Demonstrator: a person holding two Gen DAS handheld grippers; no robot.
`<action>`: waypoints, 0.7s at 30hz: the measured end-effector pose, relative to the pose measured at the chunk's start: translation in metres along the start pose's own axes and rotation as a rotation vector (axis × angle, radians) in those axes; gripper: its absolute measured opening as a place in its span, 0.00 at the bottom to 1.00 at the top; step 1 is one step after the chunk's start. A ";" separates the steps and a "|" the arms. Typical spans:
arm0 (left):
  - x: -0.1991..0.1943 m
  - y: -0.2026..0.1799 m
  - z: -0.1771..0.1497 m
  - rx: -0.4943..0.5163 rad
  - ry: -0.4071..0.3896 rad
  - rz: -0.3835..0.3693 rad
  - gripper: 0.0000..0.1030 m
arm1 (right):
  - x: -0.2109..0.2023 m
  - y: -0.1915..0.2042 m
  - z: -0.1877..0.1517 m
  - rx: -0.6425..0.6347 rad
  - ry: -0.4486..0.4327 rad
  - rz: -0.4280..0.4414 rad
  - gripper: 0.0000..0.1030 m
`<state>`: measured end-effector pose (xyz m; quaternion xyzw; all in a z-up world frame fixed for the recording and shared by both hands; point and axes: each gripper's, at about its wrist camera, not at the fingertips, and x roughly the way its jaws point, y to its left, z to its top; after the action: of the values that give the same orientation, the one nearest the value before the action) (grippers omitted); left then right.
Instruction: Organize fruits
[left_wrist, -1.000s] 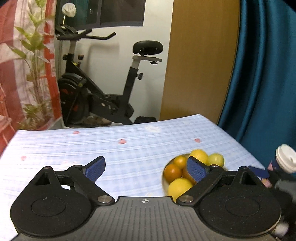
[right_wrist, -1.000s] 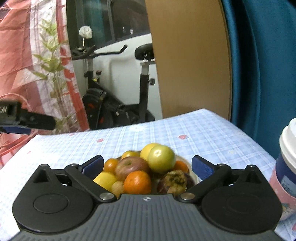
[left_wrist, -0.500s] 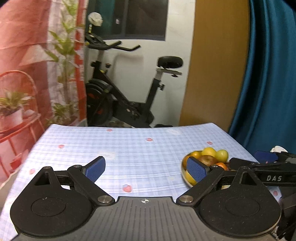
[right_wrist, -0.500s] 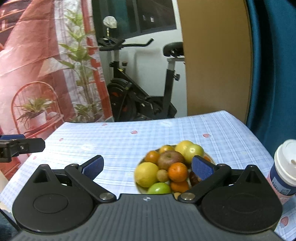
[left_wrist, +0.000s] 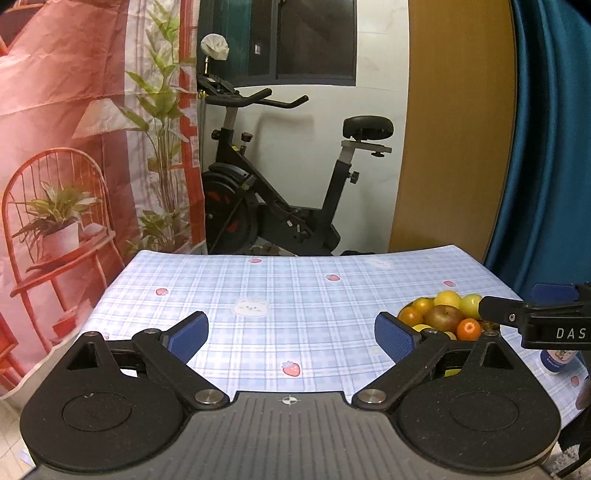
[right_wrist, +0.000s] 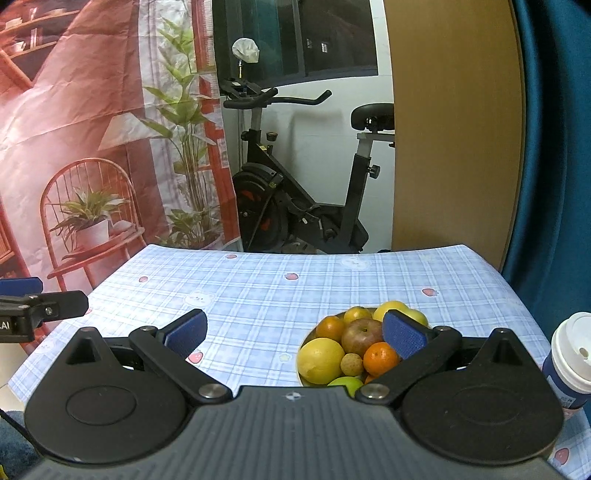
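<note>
A bowl (right_wrist: 303, 347) heaped with fruit sits on the right side of the table: a reddish apple (right_wrist: 362, 335), a lemon (right_wrist: 320, 360), oranges (right_wrist: 381, 357) and a green apple (right_wrist: 346, 384). In the left wrist view the same fruit bowl (left_wrist: 443, 319) lies at the right, partly behind the blue pad. My left gripper (left_wrist: 291, 339) stands open over bare tablecloth, holding nothing. My right gripper (right_wrist: 295, 334) is open above the table's near edge, its right finger overlapping the bowl in view. Each gripper shows in the other's view at the frame edge.
The table wears a blue checked cloth (left_wrist: 295, 295) with strawberry prints. A paper cup with a white lid (right_wrist: 570, 363) stands right of the bowl. Behind the table are an exercise bike (left_wrist: 280, 206), a wooden panel, a blue curtain (left_wrist: 546, 147) and a red printed backdrop.
Both grippers have pulled back and up from the bowl. More of the table shows, and the fruit now looks smaller and farther off. Both stayed open.
</note>
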<state>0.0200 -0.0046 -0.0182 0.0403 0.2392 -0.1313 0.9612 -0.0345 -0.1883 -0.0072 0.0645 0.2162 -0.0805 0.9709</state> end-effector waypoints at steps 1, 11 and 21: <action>0.000 0.000 0.000 -0.001 -0.001 0.001 0.95 | 0.000 -0.001 0.000 0.001 0.001 0.000 1.00; 0.000 0.004 -0.001 -0.019 -0.001 -0.007 0.95 | 0.002 -0.005 -0.001 0.010 0.014 -0.008 1.00; -0.002 0.009 0.000 -0.036 -0.006 -0.017 0.95 | 0.002 -0.002 0.000 0.006 0.013 -0.018 1.00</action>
<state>0.0205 0.0045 -0.0175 0.0205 0.2388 -0.1353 0.9614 -0.0336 -0.1909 -0.0080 0.0660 0.2226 -0.0893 0.9686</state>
